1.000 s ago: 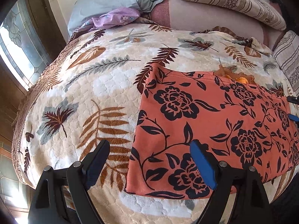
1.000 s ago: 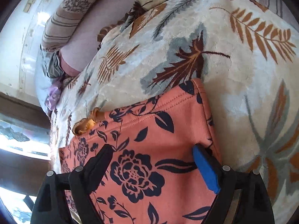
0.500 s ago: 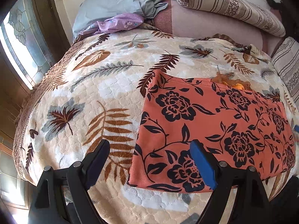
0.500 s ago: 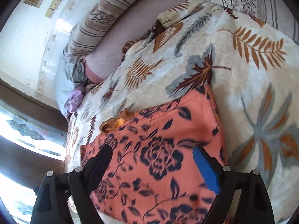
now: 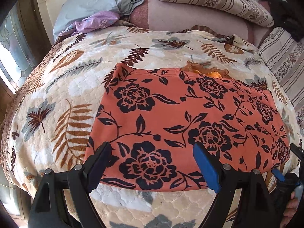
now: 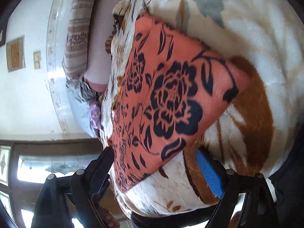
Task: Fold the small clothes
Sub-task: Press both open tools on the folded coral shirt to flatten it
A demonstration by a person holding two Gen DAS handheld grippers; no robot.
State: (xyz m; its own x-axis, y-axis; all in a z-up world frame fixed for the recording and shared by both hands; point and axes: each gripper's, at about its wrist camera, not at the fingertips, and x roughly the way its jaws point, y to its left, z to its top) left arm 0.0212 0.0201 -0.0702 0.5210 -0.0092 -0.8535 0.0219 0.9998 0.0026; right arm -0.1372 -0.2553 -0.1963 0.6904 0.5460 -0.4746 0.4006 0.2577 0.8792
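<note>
An orange garment with black flowers [image 5: 182,117] lies flat and folded into a rectangle on the bed's leaf-print blanket [image 5: 62,98]. A frilly orange trim [image 5: 207,71] peeks out at its far edge. My left gripper [image 5: 152,163] is open and empty, hovering over the garment's near edge. My right gripper [image 6: 157,169] is open and empty, rolled sideways by the garment's [image 6: 171,95] near corner at the bed's edge. The right gripper also shows at the lower right of the left wrist view [image 5: 285,171].
Striped bolster pillows [image 5: 212,0] and a pink cushion [image 5: 190,20] line the head of the bed. A grey cloth [image 5: 91,1] and a purple floral cloth [image 5: 95,21] lie at the far left corner. A window [image 5: 7,53] is at left.
The left gripper has pulled back and shifted right, so the whole garment shows. The right gripper has drawn back to the bed's edge and rolled sideways. Both stay open.
</note>
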